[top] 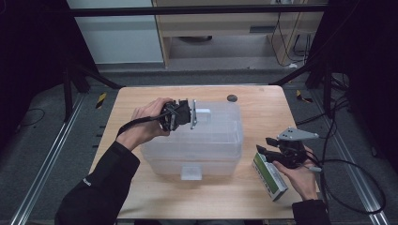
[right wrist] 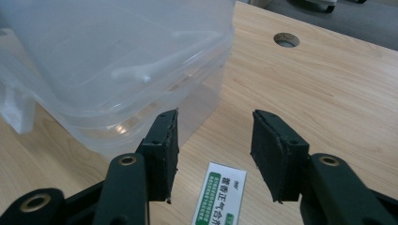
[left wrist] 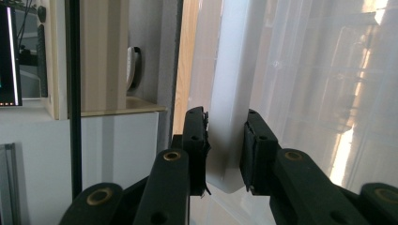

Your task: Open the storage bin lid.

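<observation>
Left gripper (left wrist: 224, 150) jaws clamp latch (left wrist: 230, 93) (tip hidden)

Storage box (top: 206, 140): translucent, milky white plastic, with opaque white latch tabs (top: 202, 116). Left gripper (top: 193, 114): black jaws, pads black, grey plate. Right gripper (top: 261, 144): black, with grey three-cornered plate on top, black cable. Small carton (top: 269, 174) near the table's right front corner: white face with green band and green print, dark characters. Table (top: 263, 112): light wood grain, pale tan, dark round hole near far edge. Sleeves (top: 101, 187) black.
</observation>
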The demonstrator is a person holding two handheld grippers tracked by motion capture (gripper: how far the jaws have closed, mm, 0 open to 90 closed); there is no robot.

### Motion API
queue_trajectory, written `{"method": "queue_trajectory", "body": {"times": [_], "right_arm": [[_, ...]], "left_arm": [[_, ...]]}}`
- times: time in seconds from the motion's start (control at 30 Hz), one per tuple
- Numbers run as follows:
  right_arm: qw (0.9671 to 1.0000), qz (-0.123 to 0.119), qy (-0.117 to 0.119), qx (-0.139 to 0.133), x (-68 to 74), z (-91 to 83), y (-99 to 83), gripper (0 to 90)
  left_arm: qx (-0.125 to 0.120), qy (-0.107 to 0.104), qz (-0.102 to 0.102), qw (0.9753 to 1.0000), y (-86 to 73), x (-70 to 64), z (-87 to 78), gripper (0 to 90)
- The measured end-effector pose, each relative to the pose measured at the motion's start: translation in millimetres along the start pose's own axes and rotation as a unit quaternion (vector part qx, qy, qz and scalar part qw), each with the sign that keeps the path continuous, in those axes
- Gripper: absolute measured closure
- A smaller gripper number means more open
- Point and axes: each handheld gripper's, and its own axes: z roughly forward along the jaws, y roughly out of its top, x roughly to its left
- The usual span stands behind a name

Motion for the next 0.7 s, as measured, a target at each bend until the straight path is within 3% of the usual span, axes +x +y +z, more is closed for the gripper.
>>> {"method": "queue_trajectory", "body": {"times": [0.07,0.13,0.23,0.7], "right_arm": [[1.0000,0.001,0.008,0.000,1.5,0.4,0.7,53.3],[0.9999,0.002,0.015,0.002,3.1,0.7,1.3,54.9],[0.9995,0.005,0.032,0.000,5.6,1.4,2.0,59.1],[0.9974,0.004,0.072,0.000,12.8,2.6,3.1,76.1]], "left_arm": [[0.008,-0.003,0.001,1.0000,0.8,2.3,-0.7,73.4],[-0.004,0.000,-0.004,1.0000,0.0,4.1,1.4,73.4],[-0.003,0.001,-0.007,1.0000,0.2,7.5,2.1,73.3],[0.002,0.003,-0.017,0.9998,0.7,20.8,6.0,73.0]]}}
